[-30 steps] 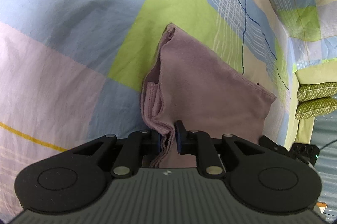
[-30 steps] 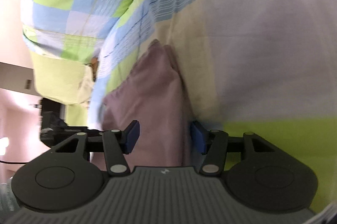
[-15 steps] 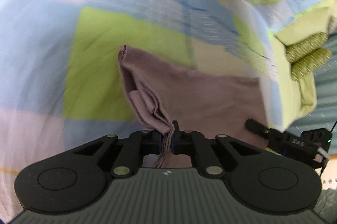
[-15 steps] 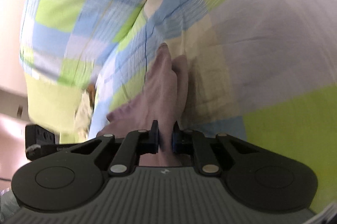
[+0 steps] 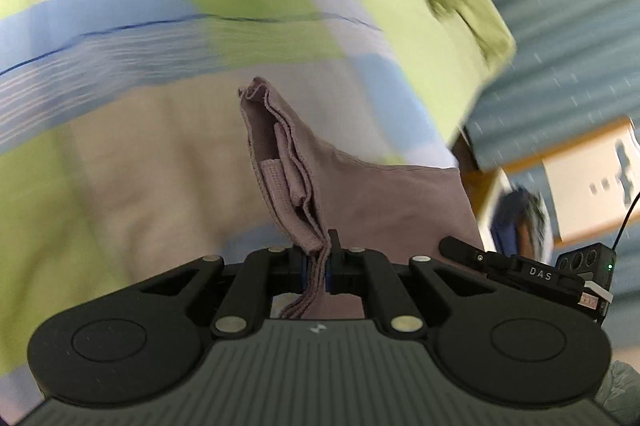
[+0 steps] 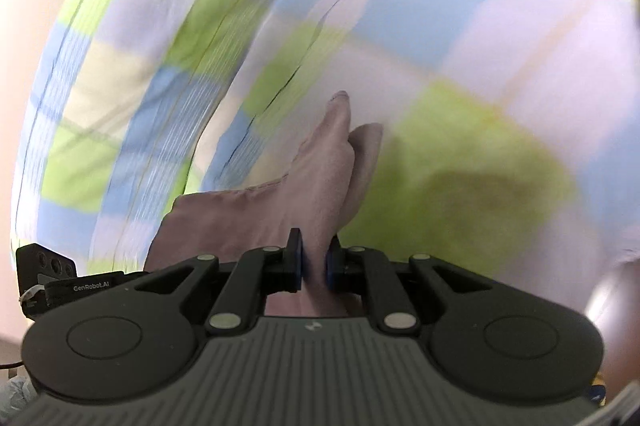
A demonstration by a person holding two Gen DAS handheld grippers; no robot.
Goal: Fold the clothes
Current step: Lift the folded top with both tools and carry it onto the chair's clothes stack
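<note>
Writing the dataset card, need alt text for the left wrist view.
The left gripper is shut on a layered edge of a folded mauve cloth garment, held above a blurred bedsheet checked in green, blue and lilac. The black right gripper shows at the right edge.

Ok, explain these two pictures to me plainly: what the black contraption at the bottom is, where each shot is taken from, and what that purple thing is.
Each picture comes from a camera mounted on a hand-held gripper, looking forward along its jaws. One shows the left gripper, the other the right gripper; a person carries one in each hand. Below them lies a checked green, blue and white bed sheet. The purple thing is a folded mauve cloth garment, seen again from the other side. Both pairs of jaws are pinched shut on its edge. The background is blurred, which suggests movement.
</note>
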